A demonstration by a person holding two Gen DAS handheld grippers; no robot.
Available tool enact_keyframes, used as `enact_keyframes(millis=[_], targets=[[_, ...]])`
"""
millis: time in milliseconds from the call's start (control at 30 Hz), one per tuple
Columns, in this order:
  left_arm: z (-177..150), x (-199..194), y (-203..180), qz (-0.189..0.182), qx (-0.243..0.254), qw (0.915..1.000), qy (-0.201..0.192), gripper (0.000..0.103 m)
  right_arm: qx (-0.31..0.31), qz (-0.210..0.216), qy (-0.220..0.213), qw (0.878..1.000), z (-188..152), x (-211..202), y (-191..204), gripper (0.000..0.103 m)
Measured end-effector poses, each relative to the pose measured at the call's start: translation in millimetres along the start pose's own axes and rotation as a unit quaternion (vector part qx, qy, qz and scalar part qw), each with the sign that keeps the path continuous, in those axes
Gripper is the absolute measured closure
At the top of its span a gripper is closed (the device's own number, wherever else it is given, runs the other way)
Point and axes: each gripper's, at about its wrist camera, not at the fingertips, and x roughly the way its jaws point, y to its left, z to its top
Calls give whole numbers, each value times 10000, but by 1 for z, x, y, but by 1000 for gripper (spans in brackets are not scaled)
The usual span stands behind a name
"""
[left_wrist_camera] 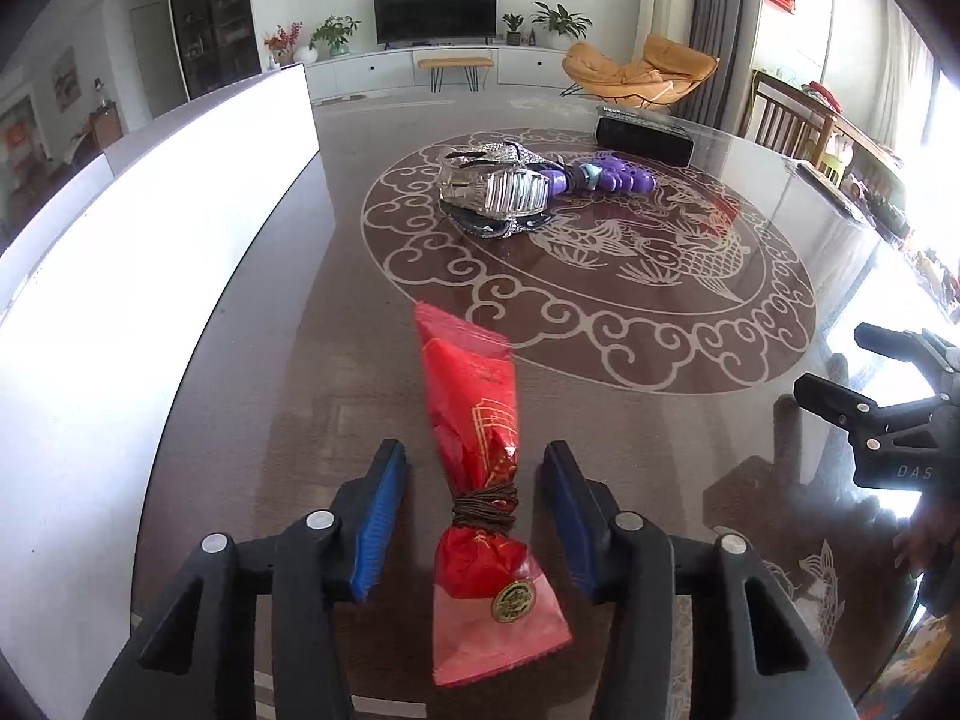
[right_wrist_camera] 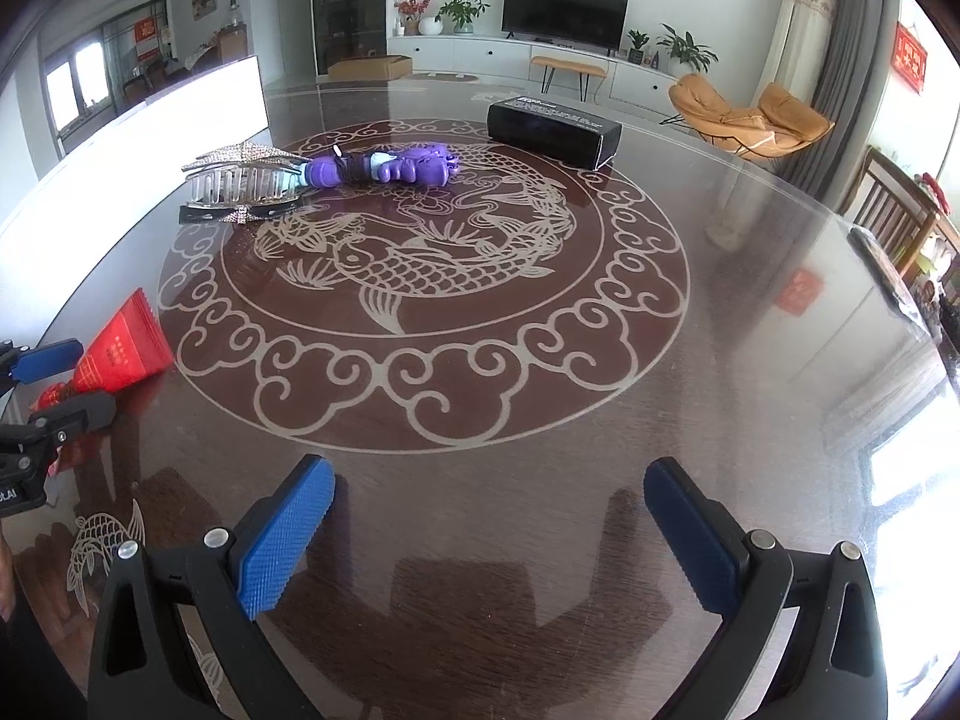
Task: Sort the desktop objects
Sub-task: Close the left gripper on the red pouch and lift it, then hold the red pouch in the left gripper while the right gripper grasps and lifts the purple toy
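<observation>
The left gripper (left_wrist_camera: 474, 516) has its jaws apart around the tied red packet (left_wrist_camera: 480, 480) without touching it on the table (left_wrist_camera: 600, 456), while the right gripper (right_wrist_camera: 489, 534) is wide apart and empty.

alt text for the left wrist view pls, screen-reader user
A red snack packet, cinched with brown cord, lies on a dark patterned table between the left gripper's blue jaws, which do not touch it. Farther off lie a clear hair claw, purple toy and black box.

red packet (right_wrist_camera: 123, 348): your left gripper (right_wrist_camera: 57, 381) hides its tied end.
black box (right_wrist_camera: 552, 126): your label print too small to read.
</observation>
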Motion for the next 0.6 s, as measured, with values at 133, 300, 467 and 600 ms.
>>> enact_keyframes(millis=[133, 300, 467, 600], targets=[[-7, -2, 16, 178, -285, 9993, -191, 81, -73, 105, 3, 9999, 0, 0, 1, 0], [-19, -9, 14, 261, -104, 9989, -384, 80, -102, 618, 101, 9980, 3, 5, 0, 0], [-18, -9, 19, 101, -202, 9989, -400, 80, -948, 725, -183, 9927, 53, 19, 13, 0], [-18, -9, 18, 116, -193, 9989, -405, 80, -2291, 646, -100, 9712, 120, 47, 41, 0]])
